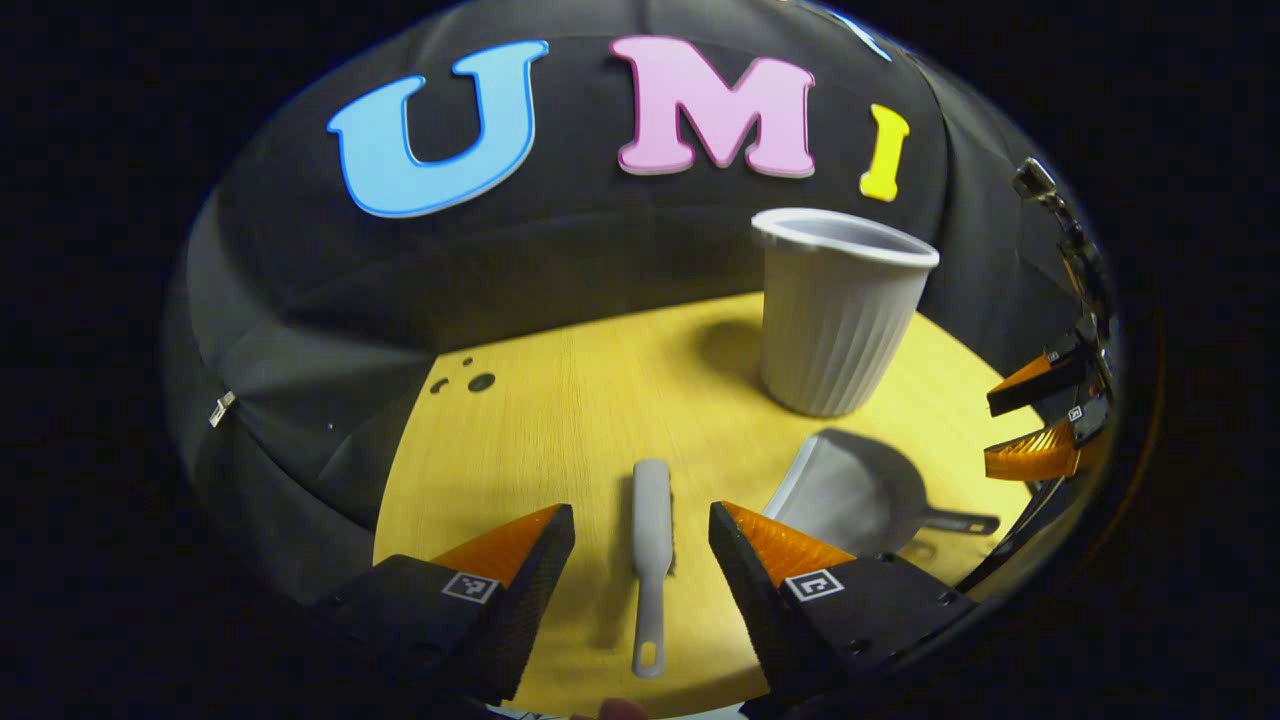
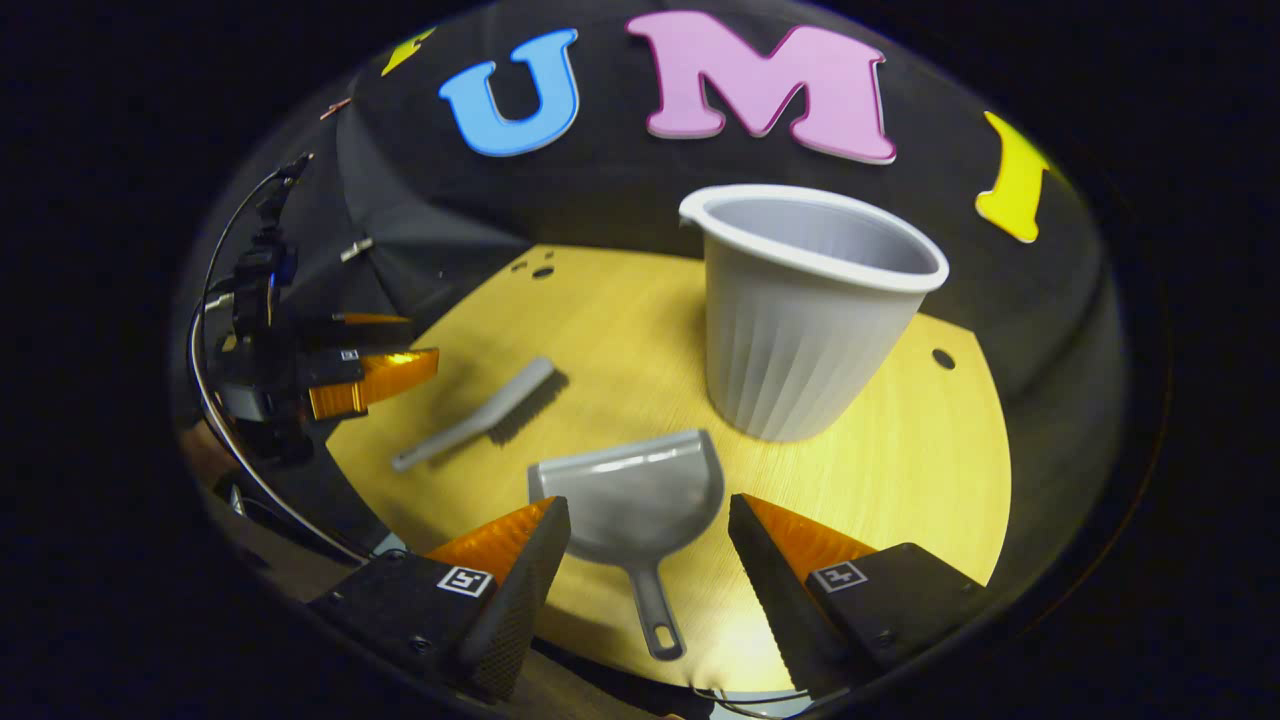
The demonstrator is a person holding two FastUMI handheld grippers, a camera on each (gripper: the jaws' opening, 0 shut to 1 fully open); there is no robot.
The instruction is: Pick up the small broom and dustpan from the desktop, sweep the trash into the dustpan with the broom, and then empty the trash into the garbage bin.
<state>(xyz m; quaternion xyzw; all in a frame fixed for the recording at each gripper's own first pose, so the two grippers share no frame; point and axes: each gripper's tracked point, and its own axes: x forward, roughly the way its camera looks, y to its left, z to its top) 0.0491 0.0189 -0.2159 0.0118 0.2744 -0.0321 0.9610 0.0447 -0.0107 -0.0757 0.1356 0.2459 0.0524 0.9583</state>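
Both grippers (image 1: 642, 545) (image 2: 648, 540) gape wide, holding nothing; I'd pinch the light, stiff plastic broom (image 1: 651, 540) and dustpan (image 2: 640, 500) by their slim handles.

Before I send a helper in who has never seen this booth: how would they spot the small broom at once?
Start at the tall ribbed garbage bin standing on the yellow wooden desktop. The dustpan lies in front of it, and the small broom lies flat beside that, apart from both. It is the slim grey stick with dark bristles along one side and a hanging hole in its handle.
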